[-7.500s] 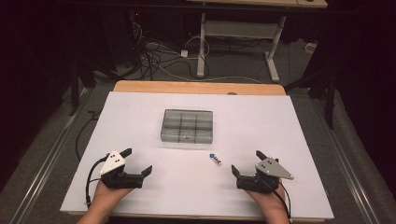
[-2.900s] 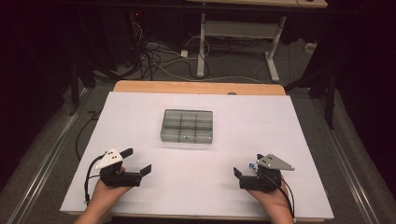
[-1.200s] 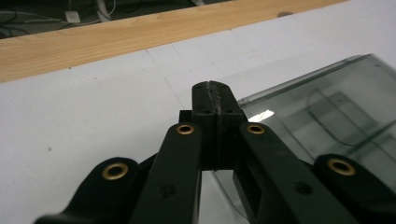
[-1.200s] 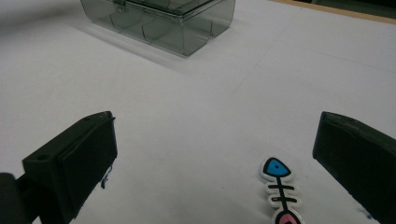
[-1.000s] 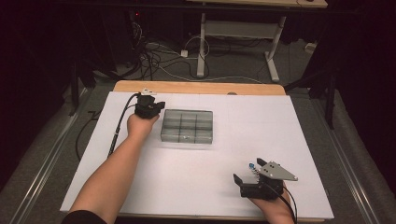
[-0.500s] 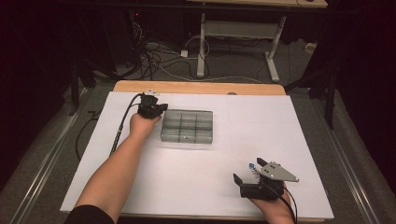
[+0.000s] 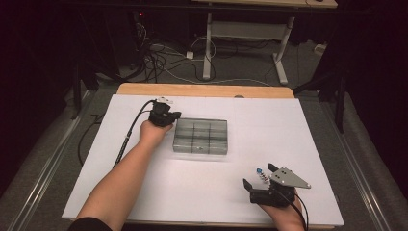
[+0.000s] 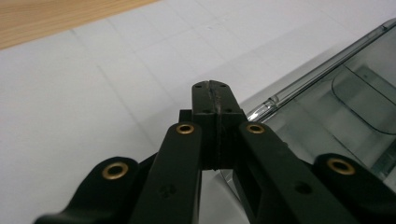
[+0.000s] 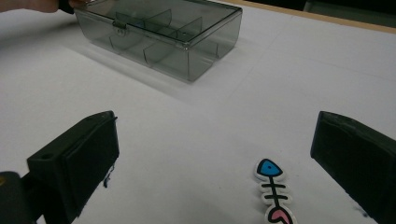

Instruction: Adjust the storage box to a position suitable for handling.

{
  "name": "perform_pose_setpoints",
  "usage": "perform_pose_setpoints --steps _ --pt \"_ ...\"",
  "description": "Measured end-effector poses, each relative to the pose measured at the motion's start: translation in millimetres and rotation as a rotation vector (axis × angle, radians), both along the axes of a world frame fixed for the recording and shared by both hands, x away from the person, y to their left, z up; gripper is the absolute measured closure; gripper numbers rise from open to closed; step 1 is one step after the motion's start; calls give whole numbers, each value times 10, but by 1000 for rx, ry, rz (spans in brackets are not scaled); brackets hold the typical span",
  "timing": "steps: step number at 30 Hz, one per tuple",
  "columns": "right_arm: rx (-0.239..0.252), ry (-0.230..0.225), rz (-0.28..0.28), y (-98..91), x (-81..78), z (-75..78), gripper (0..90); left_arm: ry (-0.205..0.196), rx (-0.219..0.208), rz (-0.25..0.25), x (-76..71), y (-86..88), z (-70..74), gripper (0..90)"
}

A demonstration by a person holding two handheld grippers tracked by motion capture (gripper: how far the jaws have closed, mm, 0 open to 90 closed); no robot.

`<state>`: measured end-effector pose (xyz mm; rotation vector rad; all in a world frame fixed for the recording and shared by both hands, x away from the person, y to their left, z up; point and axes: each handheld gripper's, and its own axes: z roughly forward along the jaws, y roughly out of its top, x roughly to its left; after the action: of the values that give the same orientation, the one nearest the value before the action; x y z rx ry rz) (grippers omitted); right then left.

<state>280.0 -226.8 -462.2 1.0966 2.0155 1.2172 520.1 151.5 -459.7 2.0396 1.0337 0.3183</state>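
High view: left gripper pressed together, at the far left corner of the box; touching or not, hard to tell. Right gripper spread wide, near the front edge, fish sticker between the jaws, tail cut off.

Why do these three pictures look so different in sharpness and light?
High view: the white table is evenly lit, its surroundings dark. Left gripper view: the shut jaws of the left gripper are sharp, while the clear box behind blurs. Right gripper view: the box casts a soft shadow, and the fish sticker looks crisp.
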Motion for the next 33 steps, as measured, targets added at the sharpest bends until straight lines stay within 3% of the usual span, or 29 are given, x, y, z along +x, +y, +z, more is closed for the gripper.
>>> perform_pose_setpoints --steps 8,12,14,15,17,18,19,20,21,22,23,24,25,26,28,29,31,33 --pt "9 -8 -13 -39 5 14 26 -15 -16 -40 -192 -165 -24 877" --pt "22 -14 -28 -75 42 42 75 -37 -48 13 -292 -46 16 876" --pt "20 -16 -33 -90 85 62 154 -49 -39 17 -330 -5 17 876" --pt "16 -18 -39 -94 117 72 181 -59 -16 19 -423 79 10 876" --pt "16 -14 -48 -96 161 80 215 -63 -23 22 -483 122 4 876" --pt "12 -1 -55 -102 263 89 314 -75 -39 18 -620 203 0 876" --pt "12 -1 -55 -102 263 89 314 -75 -39 18 -620 203 0 876" --pt "4 13 -61 -93 387 97 410 -84 -47 9 -772 267 3 876" --pt "-2 21 -62 -86 459 105 453 -84 -47 9 -772 267 3 875" --pt "4 30 -59 -76 531 110 494 -89 -44 -8 -925 321 -4 875" --pt "4 30 -59 -76 531 110 494 -89 -44 -8 -925 321 -4 875" --pt "14 44 -60 -45 672 118 543 -85 -38 -22 -1076 368 -37 874" --pt "14 44 -60 -45 672 118 543 -85 -38 -22 -1076 368 -37 874" --pt "17 49 -60 -8 813 114 611 -82 -43 -31 -1234 425 -71 873" --pt "19 56 -65 15 880 110 632 -80 -54 -33 -1313 457 -86 873" --pt "-1 65 -79 51 1022 112 704 -85 -55 -34 -1388 487 -101 872" --pt "-8 65 -82 69 1092 118 741 -86 -56 -34 -1514 541 -134 873" --pt "-19 77 -92 128 1305 130 883 -84 -59 -22 -1621 619 -180 871"
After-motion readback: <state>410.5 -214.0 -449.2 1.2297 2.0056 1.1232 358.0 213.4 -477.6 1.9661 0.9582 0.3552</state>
